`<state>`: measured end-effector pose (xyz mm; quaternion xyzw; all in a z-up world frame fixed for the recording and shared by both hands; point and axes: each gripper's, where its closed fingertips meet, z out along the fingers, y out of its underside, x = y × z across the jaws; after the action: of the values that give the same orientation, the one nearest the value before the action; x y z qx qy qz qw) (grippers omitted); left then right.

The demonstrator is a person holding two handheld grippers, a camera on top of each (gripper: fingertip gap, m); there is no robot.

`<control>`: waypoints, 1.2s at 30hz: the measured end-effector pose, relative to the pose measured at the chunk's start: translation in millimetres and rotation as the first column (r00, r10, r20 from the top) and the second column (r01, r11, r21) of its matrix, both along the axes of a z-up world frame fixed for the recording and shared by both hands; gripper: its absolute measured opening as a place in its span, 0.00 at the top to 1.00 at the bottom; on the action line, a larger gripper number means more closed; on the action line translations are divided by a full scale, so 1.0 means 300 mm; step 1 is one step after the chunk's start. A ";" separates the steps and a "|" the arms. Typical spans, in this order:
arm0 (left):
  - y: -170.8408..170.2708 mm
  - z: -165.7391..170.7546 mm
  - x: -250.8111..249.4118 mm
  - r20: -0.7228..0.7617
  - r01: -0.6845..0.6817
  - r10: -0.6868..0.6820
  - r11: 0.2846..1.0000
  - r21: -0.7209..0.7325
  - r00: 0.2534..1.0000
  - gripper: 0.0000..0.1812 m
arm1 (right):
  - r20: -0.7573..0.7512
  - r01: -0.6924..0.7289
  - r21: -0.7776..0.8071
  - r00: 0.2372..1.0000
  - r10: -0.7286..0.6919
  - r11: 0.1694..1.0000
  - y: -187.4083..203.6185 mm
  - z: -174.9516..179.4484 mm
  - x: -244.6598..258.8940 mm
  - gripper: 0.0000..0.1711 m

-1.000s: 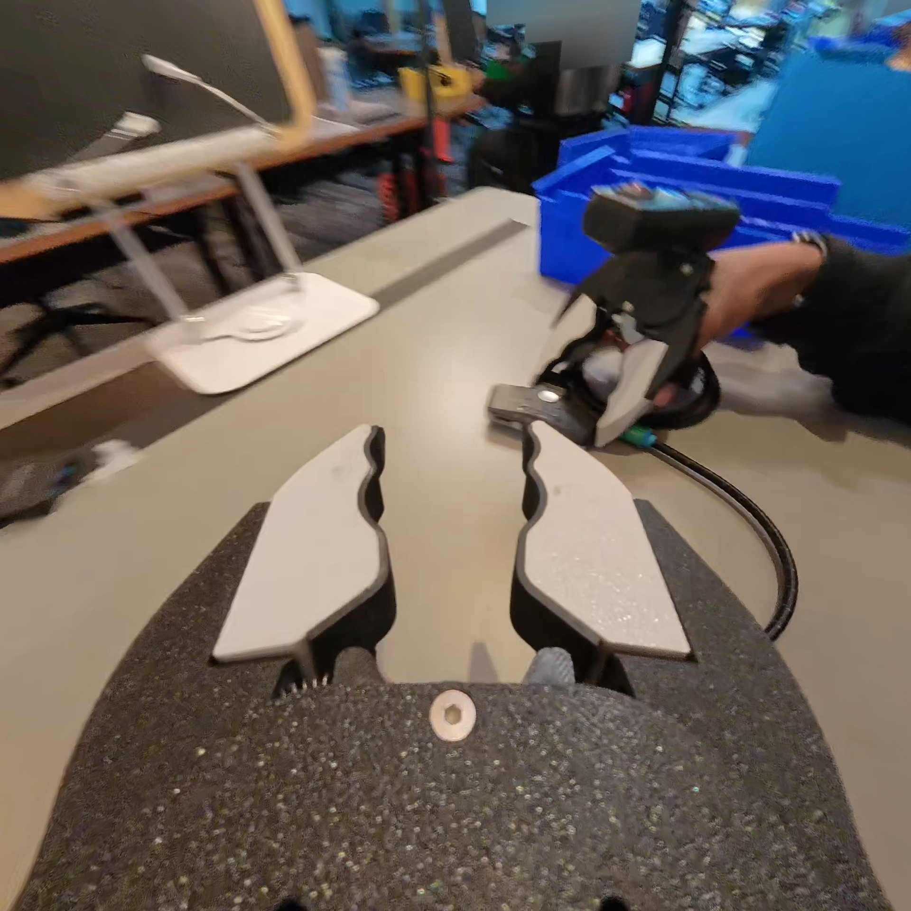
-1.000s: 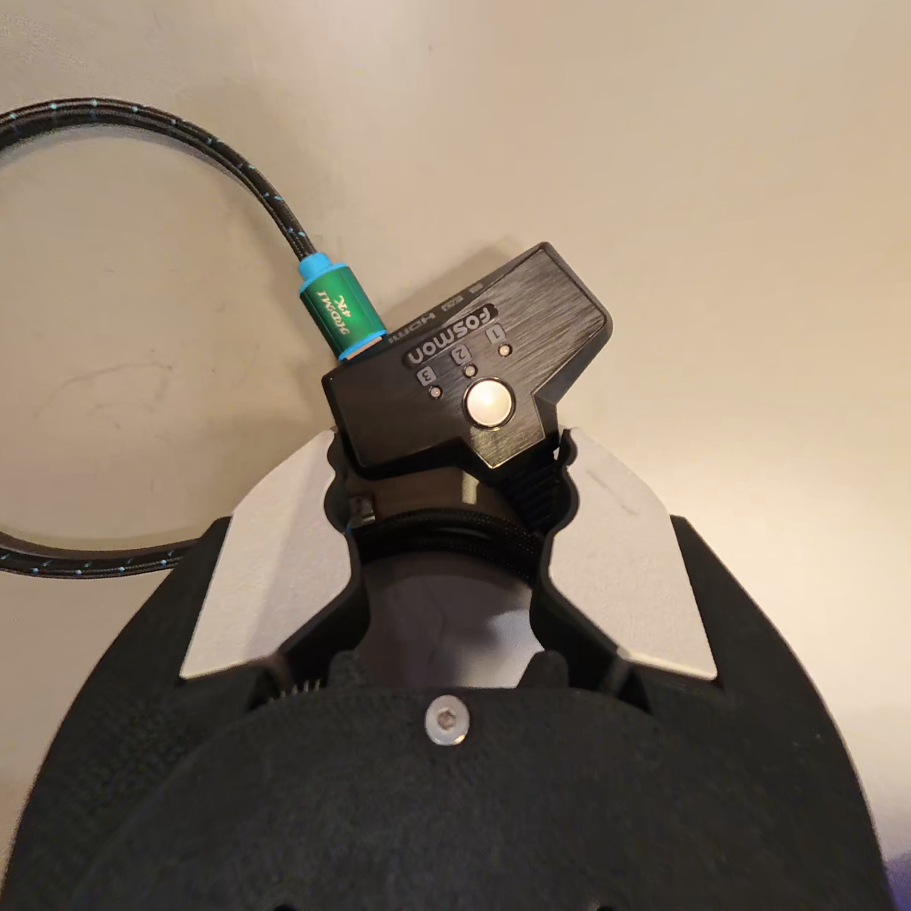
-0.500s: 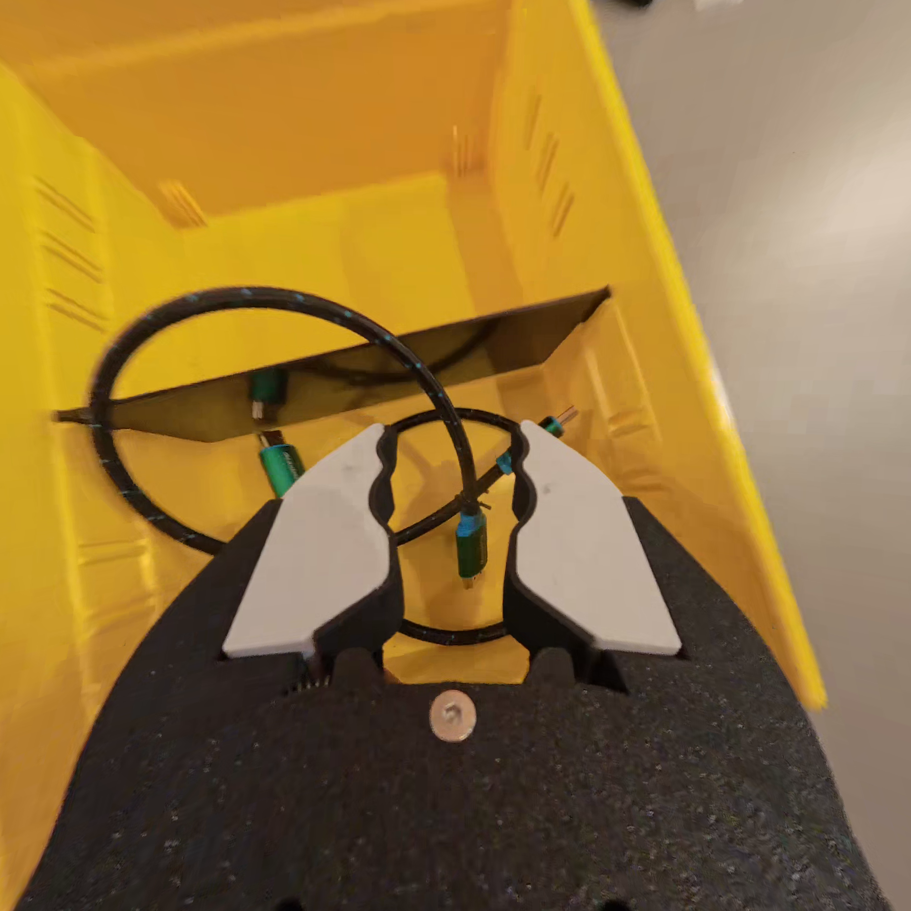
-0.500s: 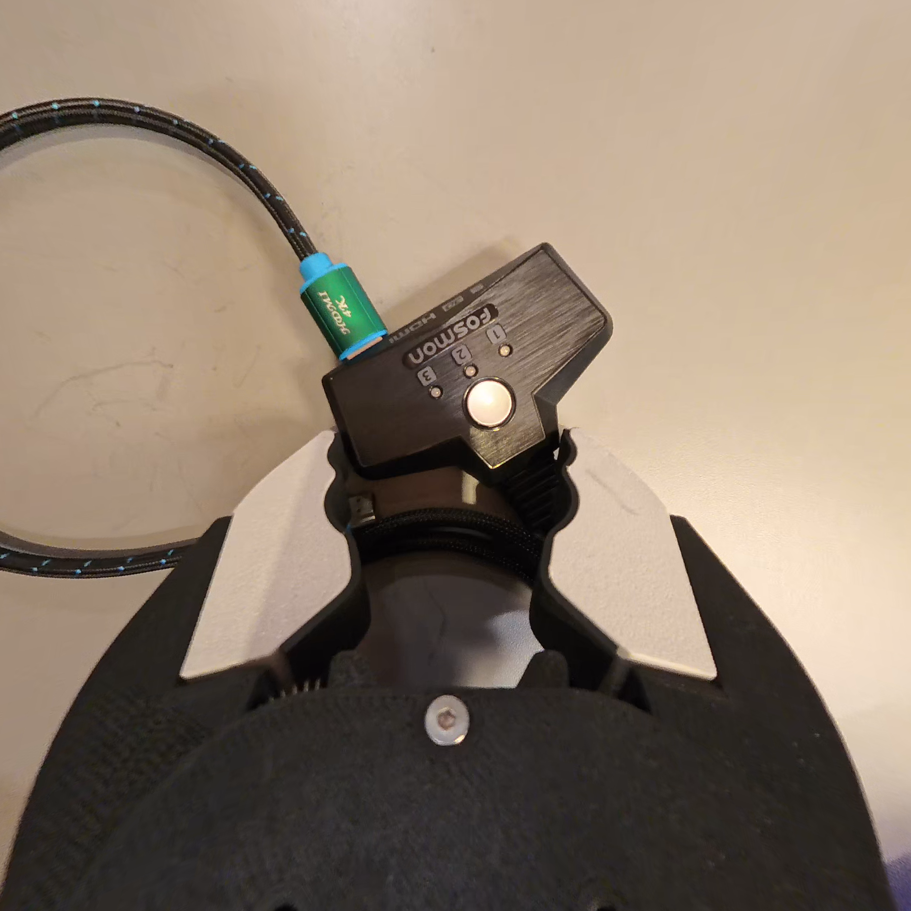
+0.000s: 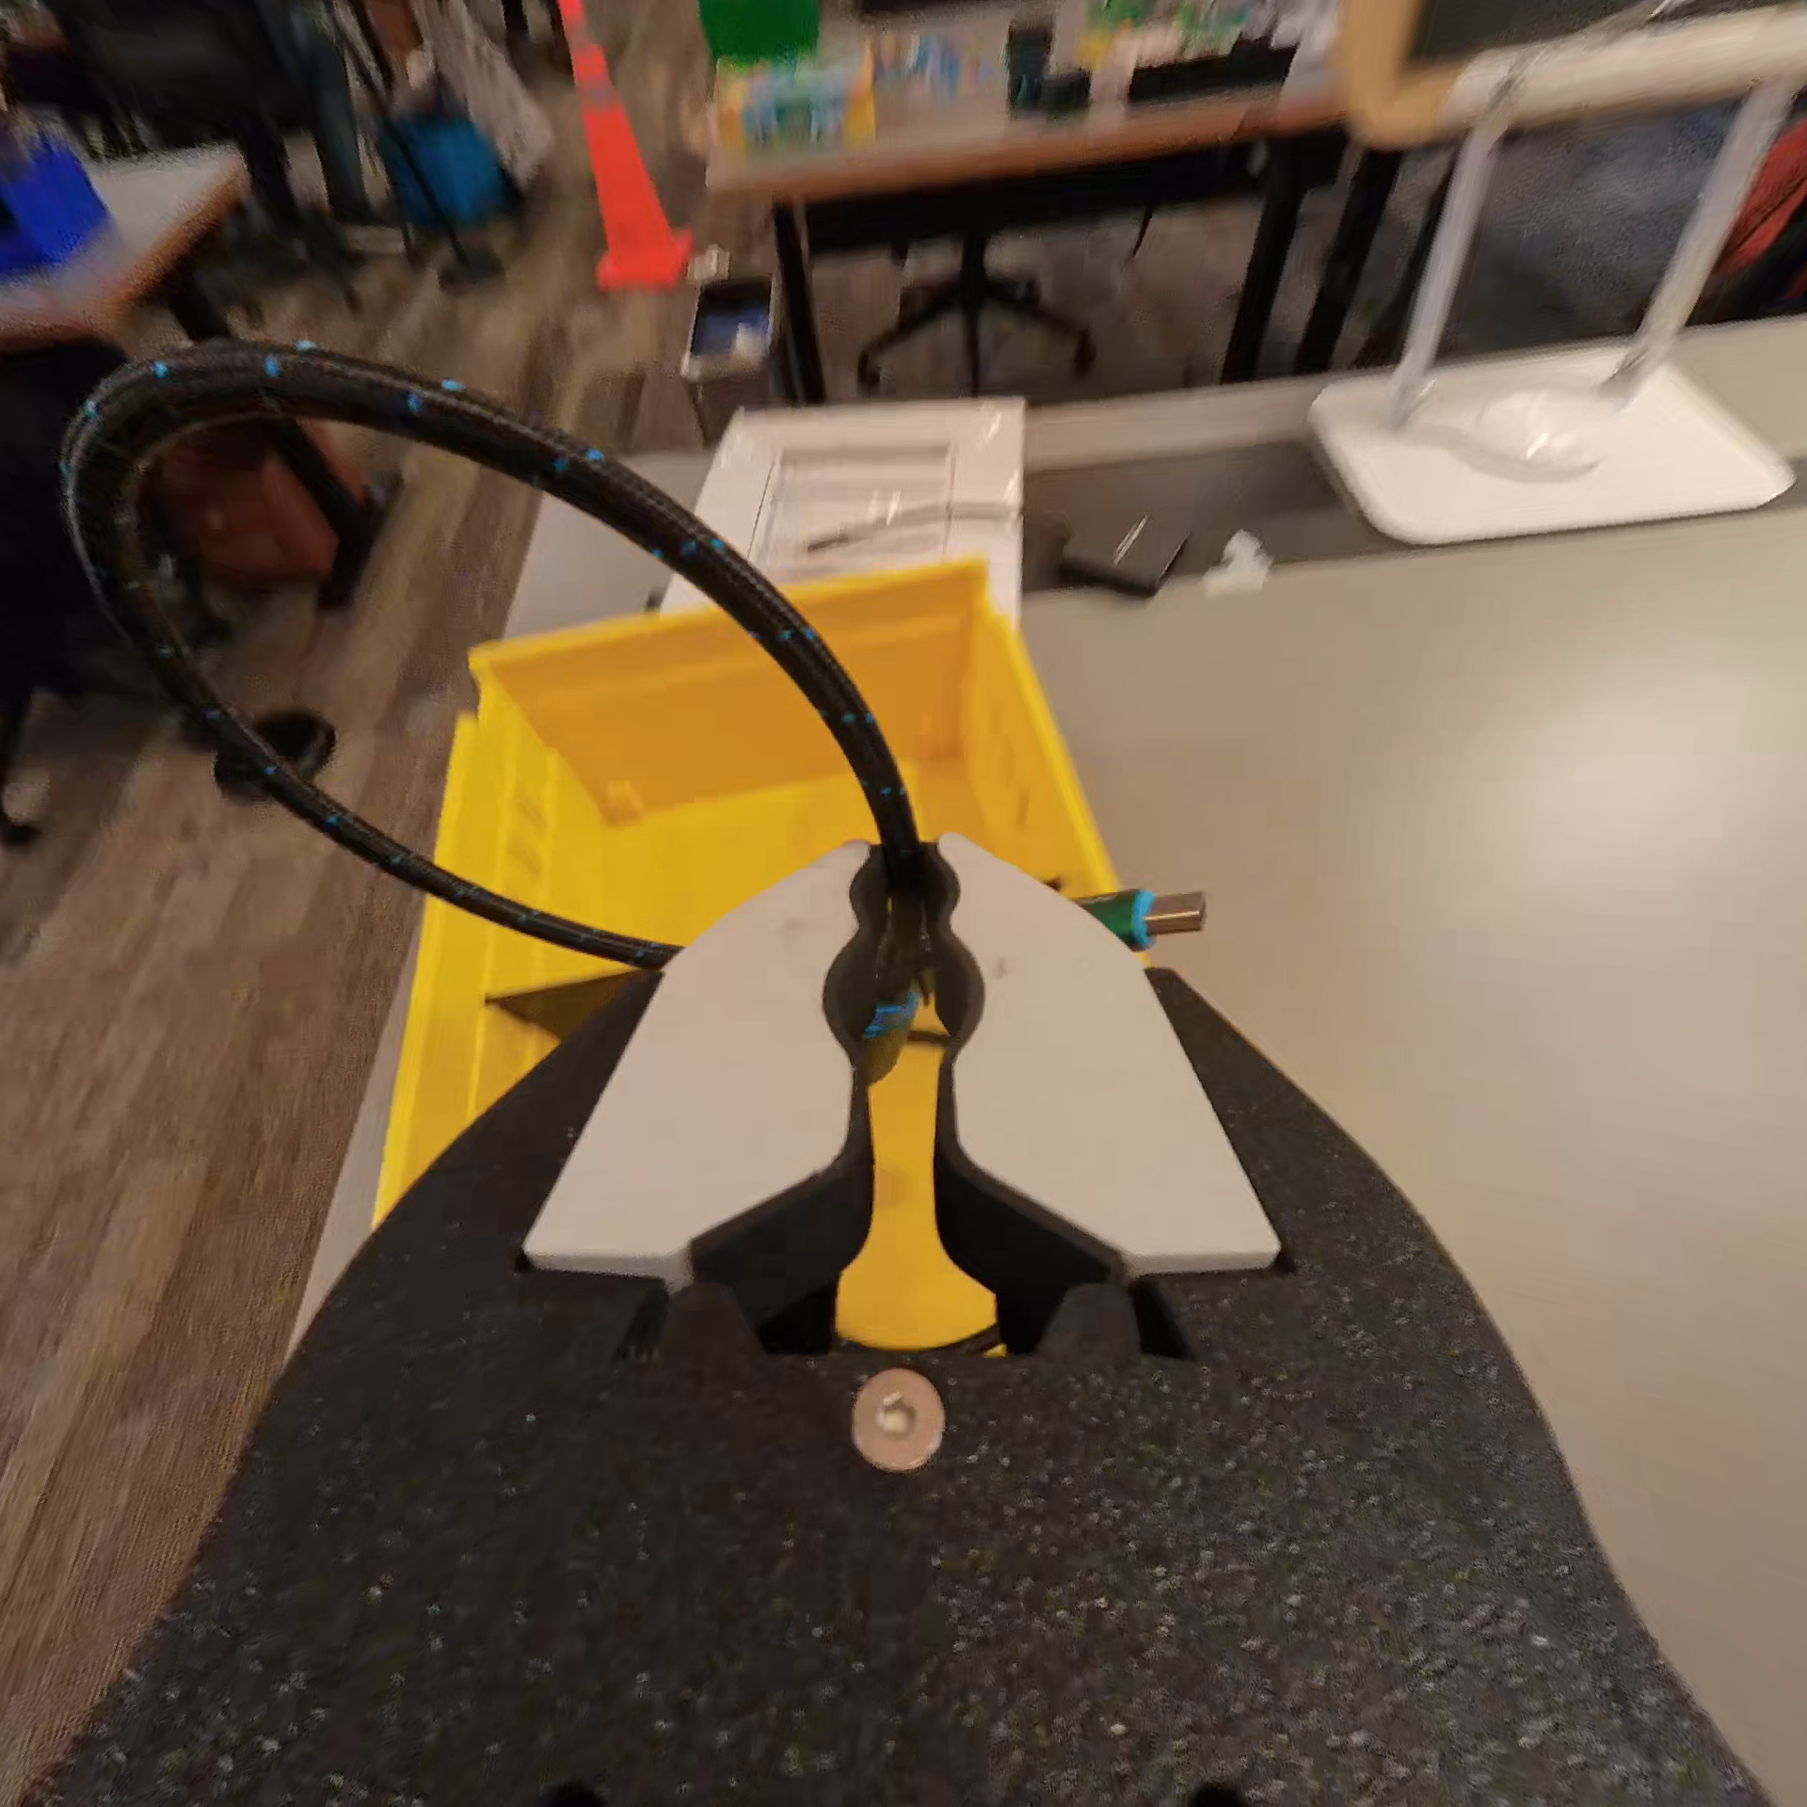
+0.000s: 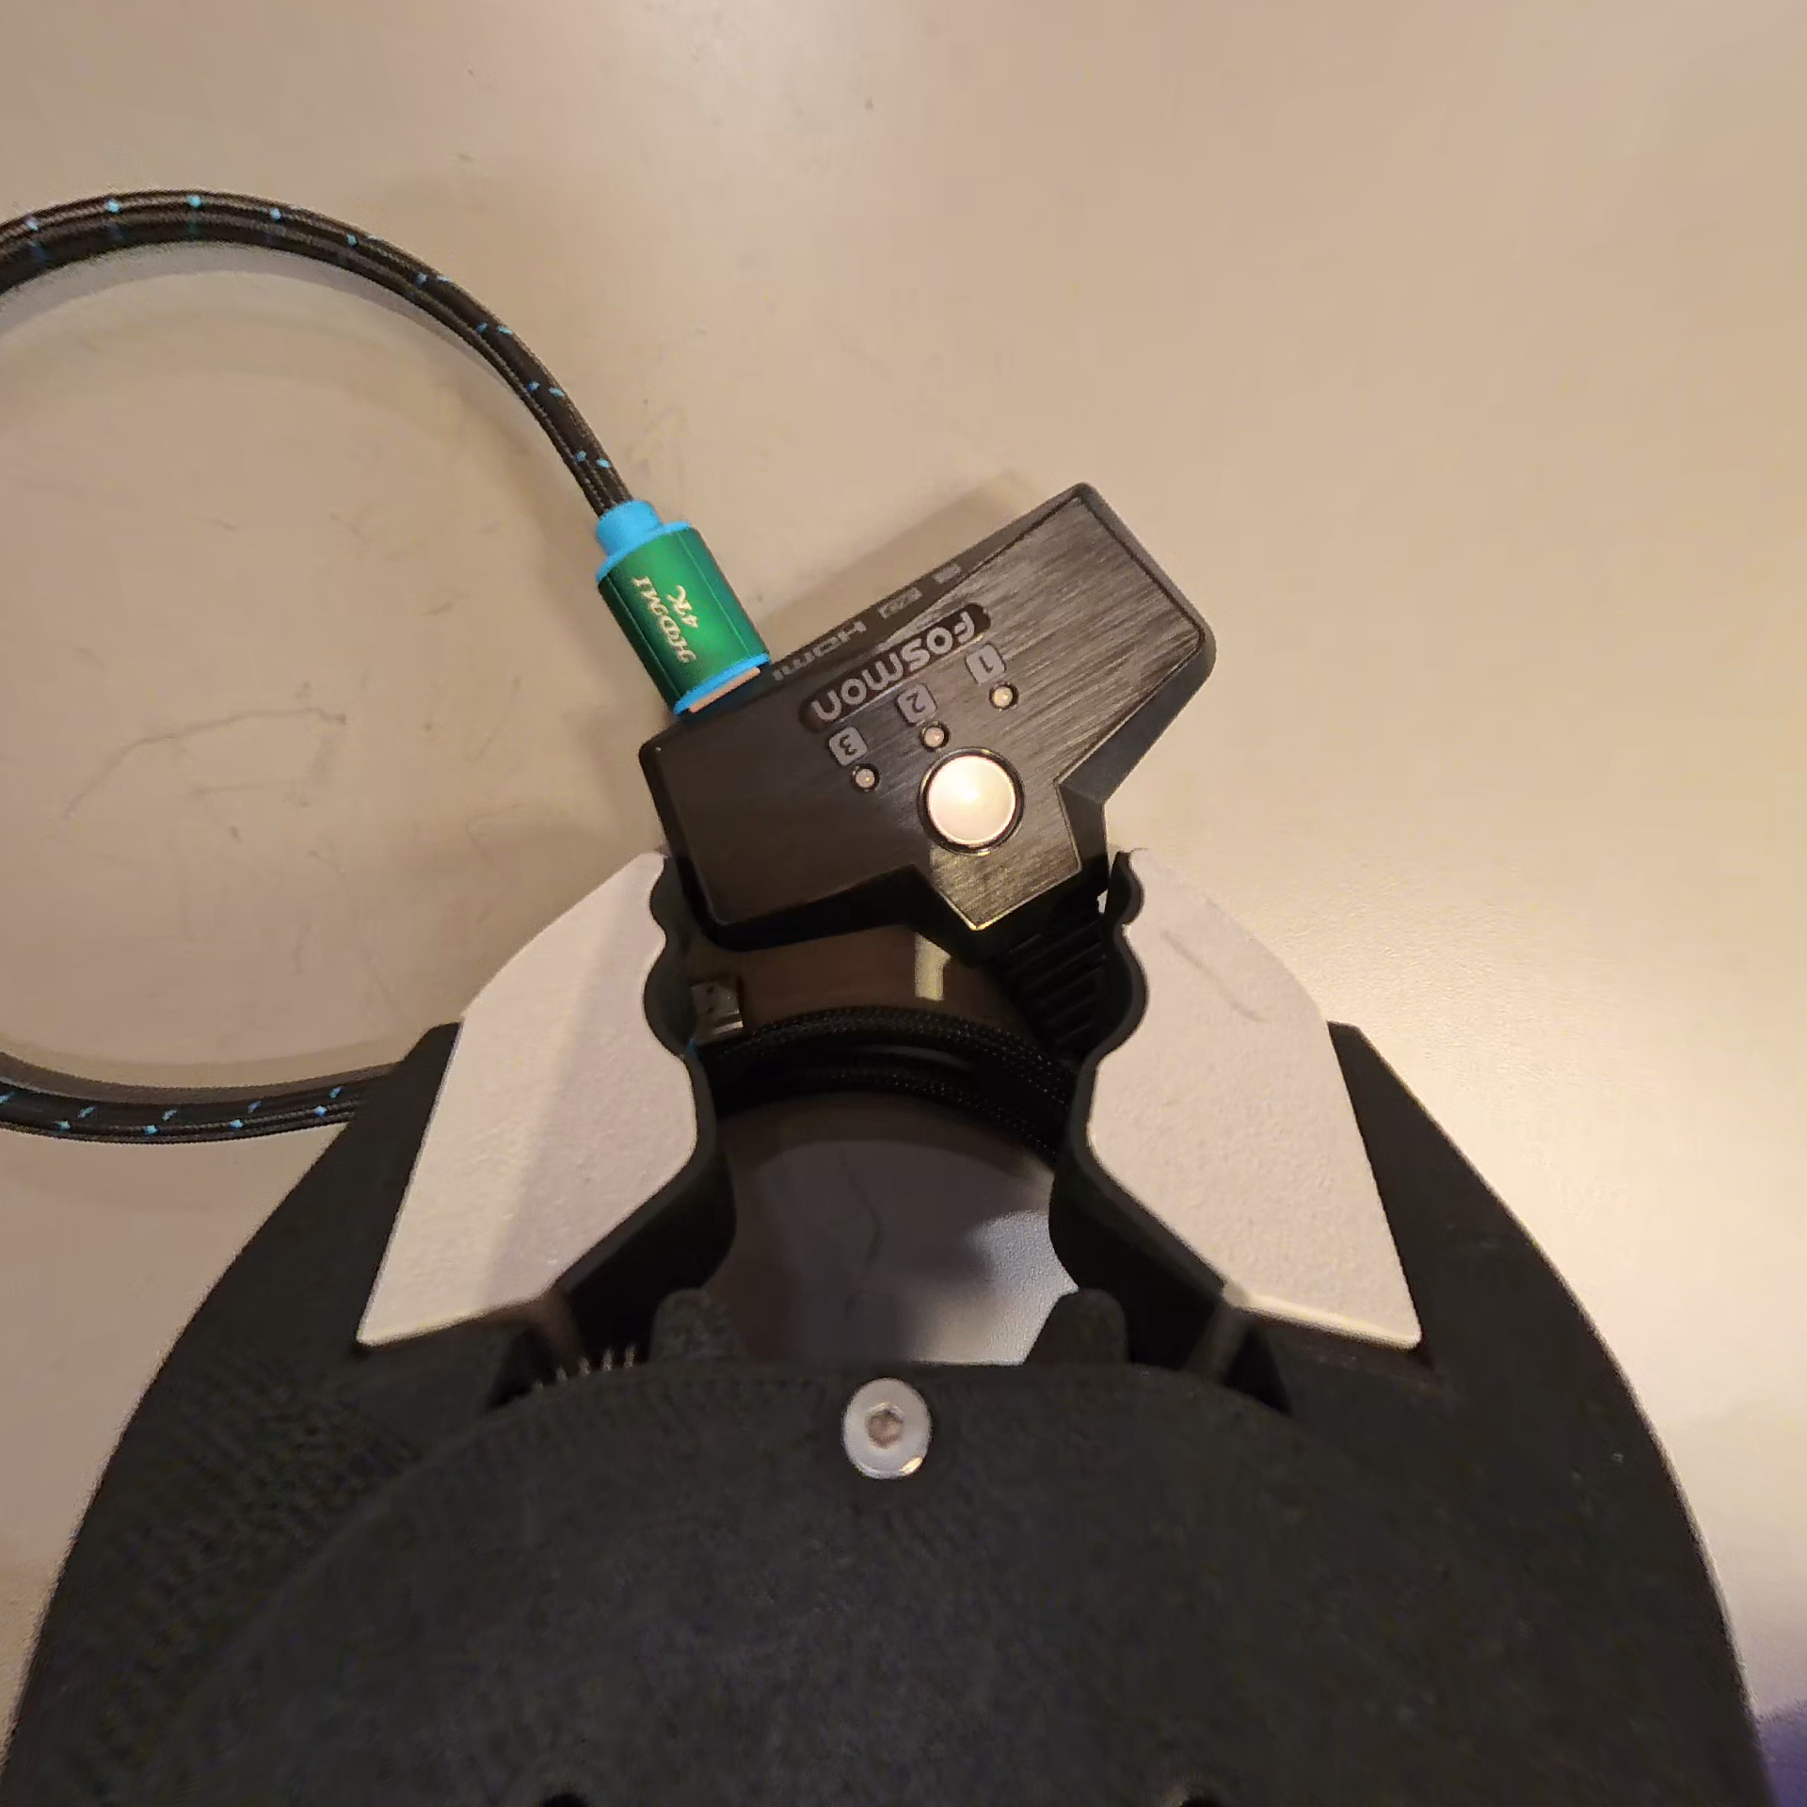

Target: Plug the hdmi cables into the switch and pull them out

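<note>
From my left wrist feed I see a yellow bin [image 5: 743, 763] at the grey table's [image 5: 1467, 880] edge, a white box [image 5: 880, 489] touching it at twelve o'clock, a white stand base [image 5: 1545, 469] at two o'clock, and an orange cone [image 5: 626, 166] on the wood floor [image 5: 196, 1027] at eleven.

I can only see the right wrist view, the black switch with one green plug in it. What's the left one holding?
Observer: The left tongs are shut on a black braided cable with blue flecks, pinched near one of its green plugs.
Operator: Where is it?
Observer: Above an open yellow plastic bin at the grey table's edge.
Operator: Is the other plug free?
Observer: Yes, a green plug with a bare metal tip sticks out right of the tongs.
</note>
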<state>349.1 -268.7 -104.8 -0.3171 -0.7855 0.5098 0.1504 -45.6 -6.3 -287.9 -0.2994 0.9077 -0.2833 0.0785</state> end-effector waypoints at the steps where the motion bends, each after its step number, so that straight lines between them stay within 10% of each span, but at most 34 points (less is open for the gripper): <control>1: 0.029 0.054 -0.026 -0.024 0.027 -0.028 0.999 -0.041 0.999 0.97 | -0.001 0.000 0.000 1.000 0.000 1.000 0.000 0.000 0.000 0.52; 8: 0.277 0.269 -0.357 -0.240 0.388 -0.445 0.888 -0.248 0.863 0.96 | -0.011 -0.005 -0.015 1.000 0.005 1.000 0.001 0.003 0.000 0.52; 16: 0.457 0.118 -0.812 -0.375 0.615 -0.750 0.662 -0.429 0.545 0.96 | -0.055 -0.039 -0.106 0.998 0.033 0.994 0.007 0.022 -0.001 0.54; 25: 0.613 -0.079 -1.018 -0.169 0.521 -0.772 0.555 -0.649 0.612 0.96 | -0.126 -0.090 -0.380 0.991 0.045 0.921 0.014 0.149 0.008 0.62; 36: 0.744 -0.136 -1.074 0.048 0.540 -0.742 0.440 -0.718 0.669 0.96 | -0.250 -0.193 -0.756 0.968 -0.003 0.626 -0.036 0.317 0.162 0.71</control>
<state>26.8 -45.6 -145.7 -0.5505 -0.3292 0.7002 0.3135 3.1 -17.2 -192.9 -0.3820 0.6834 -0.6045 -0.1471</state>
